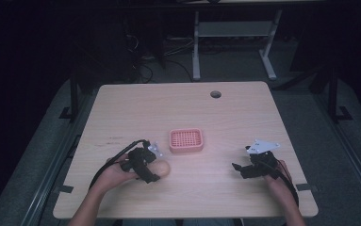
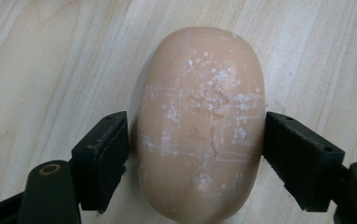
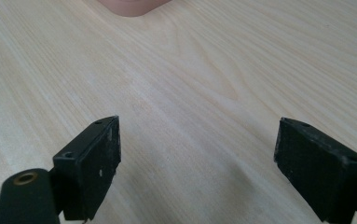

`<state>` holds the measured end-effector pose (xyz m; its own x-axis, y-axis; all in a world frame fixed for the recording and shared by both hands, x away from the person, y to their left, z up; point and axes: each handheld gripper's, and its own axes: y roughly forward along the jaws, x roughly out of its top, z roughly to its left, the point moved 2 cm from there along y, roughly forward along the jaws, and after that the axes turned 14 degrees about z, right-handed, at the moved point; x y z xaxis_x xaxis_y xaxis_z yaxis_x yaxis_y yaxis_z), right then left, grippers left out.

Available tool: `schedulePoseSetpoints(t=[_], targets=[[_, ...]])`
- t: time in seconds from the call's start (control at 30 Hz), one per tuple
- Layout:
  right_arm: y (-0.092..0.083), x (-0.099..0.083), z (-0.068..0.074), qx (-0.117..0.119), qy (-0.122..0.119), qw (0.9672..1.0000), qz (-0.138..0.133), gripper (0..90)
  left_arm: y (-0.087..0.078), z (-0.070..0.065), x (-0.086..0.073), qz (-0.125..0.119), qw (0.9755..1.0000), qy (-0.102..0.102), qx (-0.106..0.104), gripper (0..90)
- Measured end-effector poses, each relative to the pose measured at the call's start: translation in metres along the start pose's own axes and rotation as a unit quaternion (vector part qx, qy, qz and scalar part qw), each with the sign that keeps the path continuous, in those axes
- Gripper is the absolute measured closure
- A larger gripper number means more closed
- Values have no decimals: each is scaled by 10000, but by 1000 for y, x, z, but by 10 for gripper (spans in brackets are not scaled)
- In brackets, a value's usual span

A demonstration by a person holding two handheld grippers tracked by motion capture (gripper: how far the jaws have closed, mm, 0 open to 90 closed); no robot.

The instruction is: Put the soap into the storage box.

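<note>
High view: left gripper [image 1: 153,175] down over a peach-coloured bar of soap [image 1: 163,169] on the wooden table [image 1: 244,113], just near-side and left of the pink perforated soap dish [image 1: 185,140]. Left gripper view, close up: soap [image 2: 200,121] lying flat between spread jaws, right pad touching or all but touching its flank, left pad just clear, so not yet pinched. Rounded, smooth, dusted with white flecks and faintly embossed; probably firm and fairly light, but likely slippery at the curved edges and easily marked by hard pads. Best taken across the widest middle, as framed now, with an even squeeze to keep it from squirting forward. Right gripper [image 1: 245,170] resting well to the right of the dish, jaws wide apart over bare wood in the right gripper view, nothing between them, a corner of the dish [image 3: 132,6] at the top edge. Round cable hole [image 1: 215,94] far beyond the dish. Nothing lying between soap and dish; dish rim the one thing to clear, presumably
</note>
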<state>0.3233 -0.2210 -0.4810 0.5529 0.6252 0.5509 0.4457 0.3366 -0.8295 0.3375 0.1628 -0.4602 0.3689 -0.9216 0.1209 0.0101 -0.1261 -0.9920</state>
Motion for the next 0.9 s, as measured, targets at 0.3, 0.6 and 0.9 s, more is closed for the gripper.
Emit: schedulePoseSetpoints(t=[0.3, 0.6, 0.9], targets=[[0, 0, 0, 10, 17, 10000, -1, 139, 3, 0, 3, 4, 10000, 25, -25, 270], [0, 0, 0, 39, 59, 10000, -9, 139, 2, -1, 4, -15, 10000, 94, 11, 320], [-2, -1, -2, 55, 144, 9998, -109, 139, 0, -2, 14, 92, 9998, 178, 34, 321]])
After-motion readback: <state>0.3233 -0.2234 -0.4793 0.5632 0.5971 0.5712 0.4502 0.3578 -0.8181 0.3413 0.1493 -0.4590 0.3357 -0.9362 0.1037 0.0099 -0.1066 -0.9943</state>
